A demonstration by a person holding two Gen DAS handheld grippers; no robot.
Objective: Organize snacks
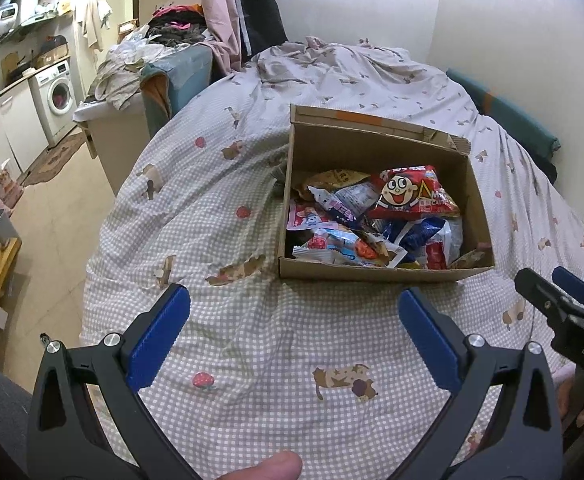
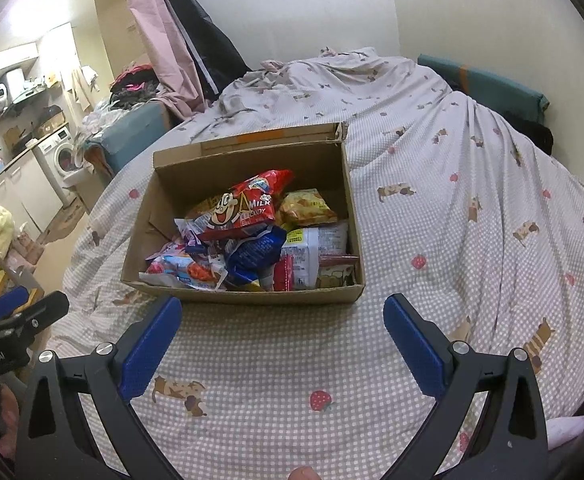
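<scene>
Cardboard box (image 1: 376,272) is sitting on the checked bed (image 1: 220,208), holding a heap of snacks (image 2: 252,248) with a red bag (image 2: 244,212) lying on top. Left gripper (image 1: 294,312) and right gripper (image 2: 282,320) are hovering before it, jaws spread wide, gripping nothing.

My two wrist cameras look forward and down over the bed (image 1: 252,360) from its near edge, both sharing the nearby snack box (image 1: 372,152) (image 2: 252,152).
</scene>
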